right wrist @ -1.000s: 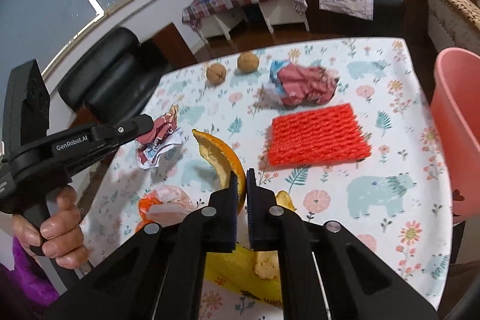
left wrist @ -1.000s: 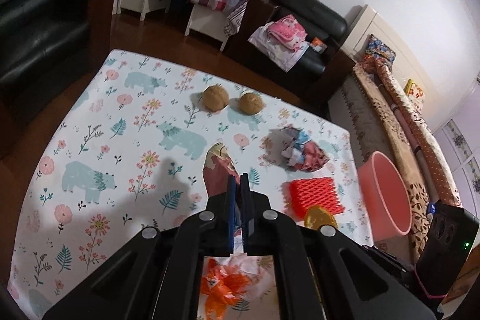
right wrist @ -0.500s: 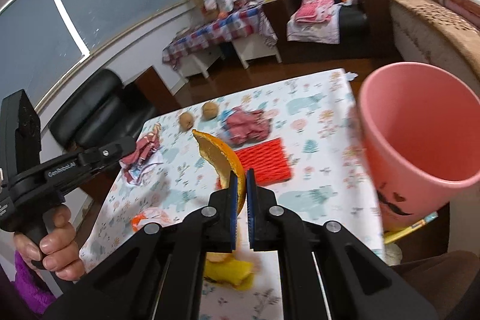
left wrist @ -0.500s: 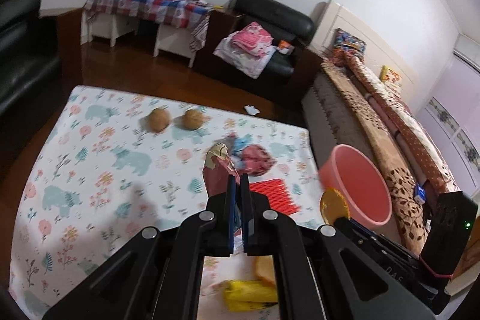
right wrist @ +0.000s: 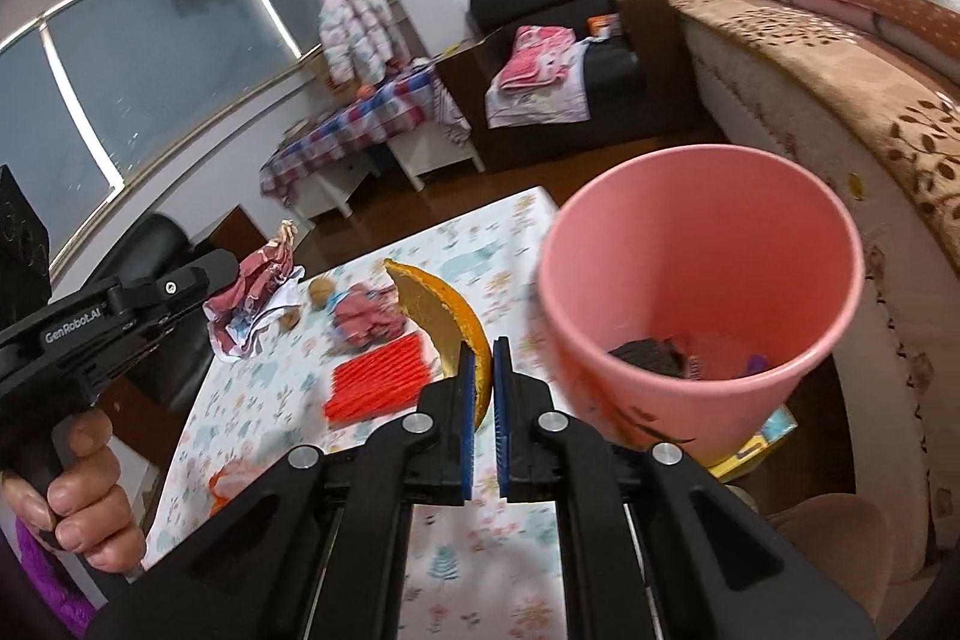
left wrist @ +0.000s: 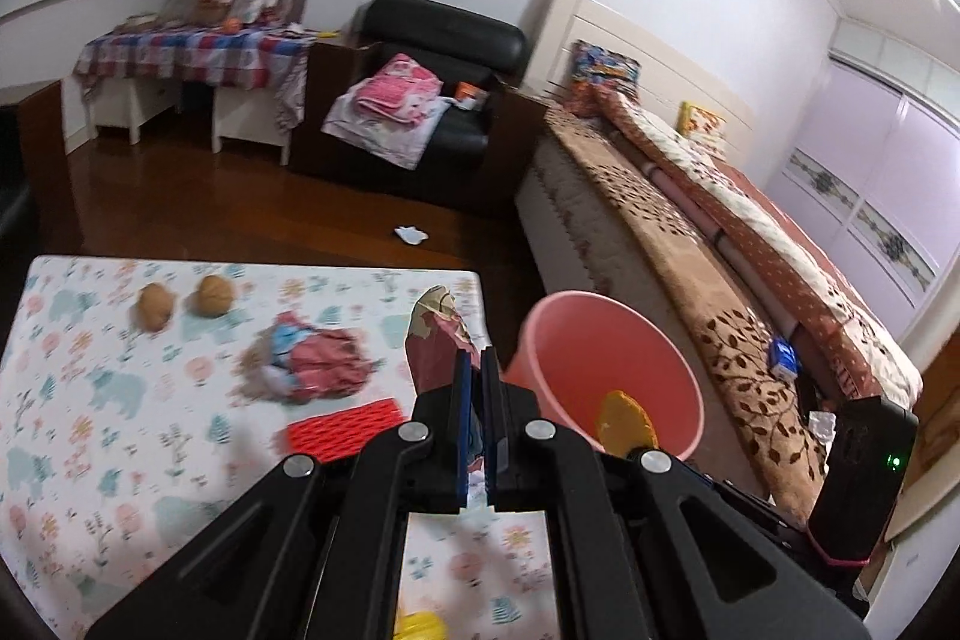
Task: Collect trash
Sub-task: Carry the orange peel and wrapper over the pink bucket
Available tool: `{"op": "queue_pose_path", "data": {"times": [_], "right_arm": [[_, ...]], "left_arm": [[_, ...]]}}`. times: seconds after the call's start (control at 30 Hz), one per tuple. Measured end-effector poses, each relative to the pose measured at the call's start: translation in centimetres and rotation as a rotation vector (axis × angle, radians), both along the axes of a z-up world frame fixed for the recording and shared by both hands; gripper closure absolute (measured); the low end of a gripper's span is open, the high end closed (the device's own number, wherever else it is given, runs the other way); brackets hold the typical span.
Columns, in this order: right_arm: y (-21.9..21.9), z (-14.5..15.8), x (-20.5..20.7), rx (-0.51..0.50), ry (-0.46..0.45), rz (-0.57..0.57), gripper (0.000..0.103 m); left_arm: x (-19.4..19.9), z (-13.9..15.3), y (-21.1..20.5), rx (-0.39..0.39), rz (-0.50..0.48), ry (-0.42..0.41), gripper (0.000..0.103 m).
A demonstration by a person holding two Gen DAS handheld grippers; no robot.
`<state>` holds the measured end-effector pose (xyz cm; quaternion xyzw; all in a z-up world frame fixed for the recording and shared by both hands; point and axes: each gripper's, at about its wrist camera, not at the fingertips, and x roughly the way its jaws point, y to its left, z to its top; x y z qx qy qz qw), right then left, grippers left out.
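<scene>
My left gripper [left wrist: 474, 361] is shut on a crumpled red wrapper [left wrist: 433, 340], held above the table's right edge beside the pink bucket [left wrist: 606, 340]. It also shows in the right wrist view [right wrist: 255, 295]. My right gripper [right wrist: 483, 349] is shut on an orange peel [right wrist: 447, 310], just left of the pink bucket [right wrist: 708, 280], which holds some trash. The peel shows over the bucket's mouth in the left wrist view [left wrist: 627, 418].
On the floral table [left wrist: 120, 430] lie a red foam net [left wrist: 342, 427], a crumpled red-blue wrapper [left wrist: 312, 364], two walnuts [left wrist: 180, 301] and an orange scrap [right wrist: 231, 481]. A bed [left wrist: 720, 250] stands right of the bucket.
Both grippers rose and moved right toward the pink bucket, carrying the wrapper and the peel. The bucket now looms large in the right wrist view.
</scene>
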<state>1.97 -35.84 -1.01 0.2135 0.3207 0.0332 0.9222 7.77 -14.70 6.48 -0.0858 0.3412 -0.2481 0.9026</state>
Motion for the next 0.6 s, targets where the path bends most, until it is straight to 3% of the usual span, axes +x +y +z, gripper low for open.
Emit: {"op": "queue_pose_path", "data": {"times": [0.3,0.6], "right_arm": [[-4.6,-1.1,-0.3,0.029,0.004,-0.109,0.097],[-7.4,-2.8,-0.1,0.032,0.024,-0.170,0.097]], "left_arm": [[0.9,-0.2,-6.2,0.018,-0.109,0.006,0.101],[1.9,-2.6,-11.5,0.054,-0.190,0.036,0.101]]}}
